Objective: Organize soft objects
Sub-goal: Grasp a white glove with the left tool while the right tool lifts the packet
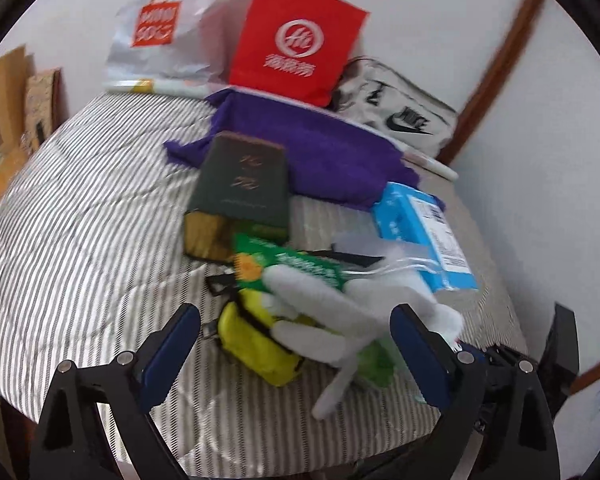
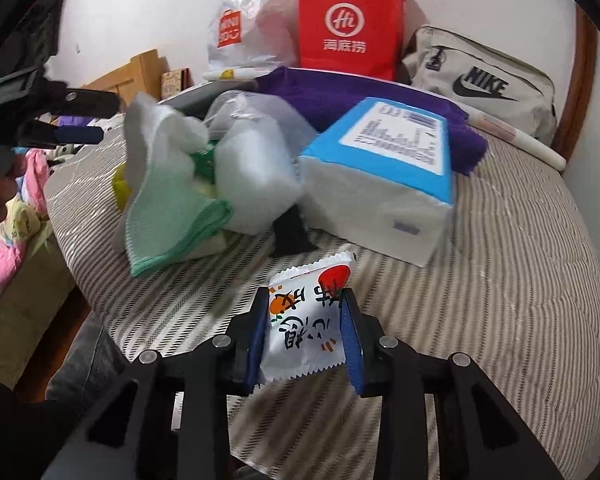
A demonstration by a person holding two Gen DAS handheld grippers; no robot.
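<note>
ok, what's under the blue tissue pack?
The blue tissue pack rests on the striped bedcover, its far end overlapping the purple towel. Anything beneath its base is hidden.

Right gripper (image 2: 306, 334) clamps snack packet (image 2: 306, 320) — tissue pack (image 2: 380, 184) beyond

"NIKE" on grey bag (image 2: 480, 80)

1. Left gripper (image 1: 296, 340): black angular plastic frame with triangular cut-outs, and silver round screws at the joints.
2. Right gripper (image 2: 306, 332): the same black frame and silver screws.
3. Fingers (image 2: 350, 340) carry dark blue pads.
</note>
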